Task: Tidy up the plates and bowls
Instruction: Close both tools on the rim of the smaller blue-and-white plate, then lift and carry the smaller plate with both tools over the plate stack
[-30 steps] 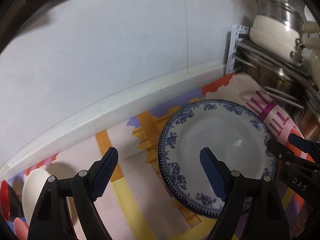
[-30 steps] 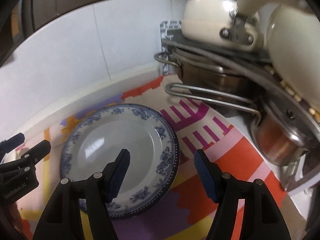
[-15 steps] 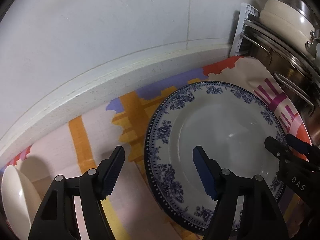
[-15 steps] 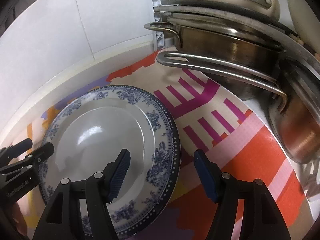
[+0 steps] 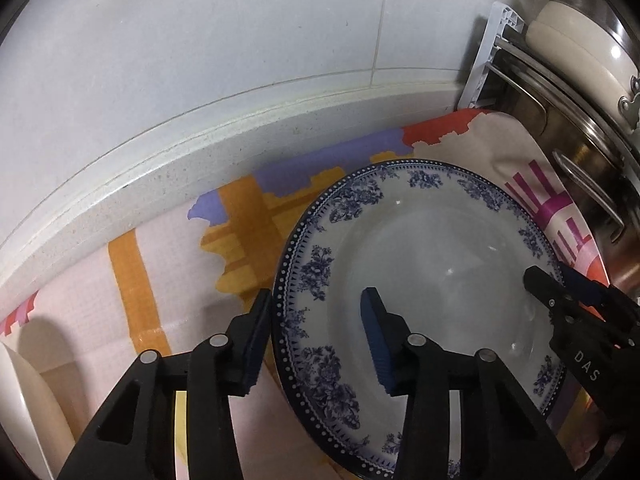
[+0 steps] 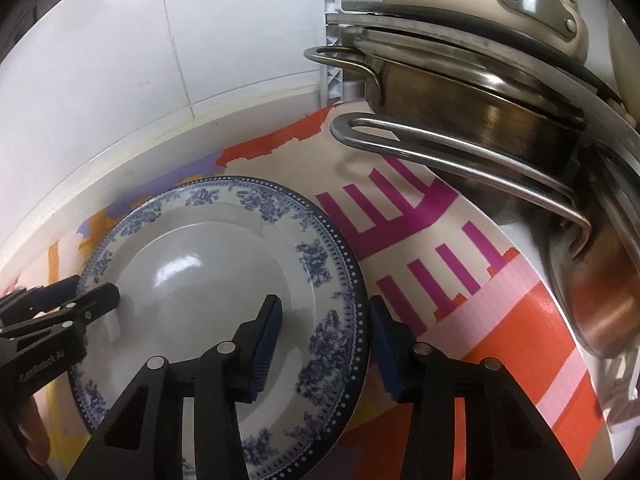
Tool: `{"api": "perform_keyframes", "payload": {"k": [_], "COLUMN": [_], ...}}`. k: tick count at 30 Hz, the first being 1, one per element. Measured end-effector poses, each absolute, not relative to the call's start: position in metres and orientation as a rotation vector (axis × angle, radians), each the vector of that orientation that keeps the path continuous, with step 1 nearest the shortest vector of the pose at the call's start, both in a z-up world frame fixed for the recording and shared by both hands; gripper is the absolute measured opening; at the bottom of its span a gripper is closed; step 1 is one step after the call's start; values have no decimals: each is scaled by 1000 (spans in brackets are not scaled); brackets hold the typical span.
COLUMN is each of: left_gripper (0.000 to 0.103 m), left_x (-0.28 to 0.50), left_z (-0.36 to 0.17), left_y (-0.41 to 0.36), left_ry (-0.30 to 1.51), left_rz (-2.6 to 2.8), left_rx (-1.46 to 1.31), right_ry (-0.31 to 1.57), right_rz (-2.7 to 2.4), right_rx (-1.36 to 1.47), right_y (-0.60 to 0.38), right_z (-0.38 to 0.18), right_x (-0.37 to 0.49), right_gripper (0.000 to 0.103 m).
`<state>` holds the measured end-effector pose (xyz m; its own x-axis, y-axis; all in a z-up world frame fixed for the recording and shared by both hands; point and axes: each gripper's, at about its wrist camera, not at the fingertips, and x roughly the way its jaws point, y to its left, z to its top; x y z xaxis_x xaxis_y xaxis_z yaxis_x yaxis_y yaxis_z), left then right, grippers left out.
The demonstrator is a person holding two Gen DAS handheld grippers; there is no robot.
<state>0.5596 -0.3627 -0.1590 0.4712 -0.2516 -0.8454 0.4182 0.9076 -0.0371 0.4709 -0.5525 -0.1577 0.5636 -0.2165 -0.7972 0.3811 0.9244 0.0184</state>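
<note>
one plate point(image 5: 432, 280), blue-flowered, lies flat on a patterned mat point(image 5: 168, 280). two grippers straddle opposite rim edges: left gripper point(image 5: 318, 332) with one finger outside the rim and one over the well; right gripper point(image 6: 326, 336) likewise. both sets of jaws are closing, rim between them, pads not seen pressing. beyond, one steel pot point(image 6: 480, 120) under one cream pot point(image 6: 480, 4), and a tiled wall point(image 5: 200, 40).
</note>
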Motion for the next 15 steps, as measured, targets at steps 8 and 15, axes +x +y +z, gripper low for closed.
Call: {"api": "perform_keyframes", "payload": {"k": [8, 15], "left_gripper": [36, 36], "left_x": [557, 545], "left_z": [-155, -146], "left_y": [-358, -353], "left_ry": [1001, 989], "left_rz": [-393, -396], "left_rx": [189, 194], "right_ry": [914, 905], "right_rz": [-369, -370], "right_rx": [170, 177], "right_y": [-552, -546], "right_z": [-157, -152], "right_x": [473, 464], "right_gripper": [39, 38]}}
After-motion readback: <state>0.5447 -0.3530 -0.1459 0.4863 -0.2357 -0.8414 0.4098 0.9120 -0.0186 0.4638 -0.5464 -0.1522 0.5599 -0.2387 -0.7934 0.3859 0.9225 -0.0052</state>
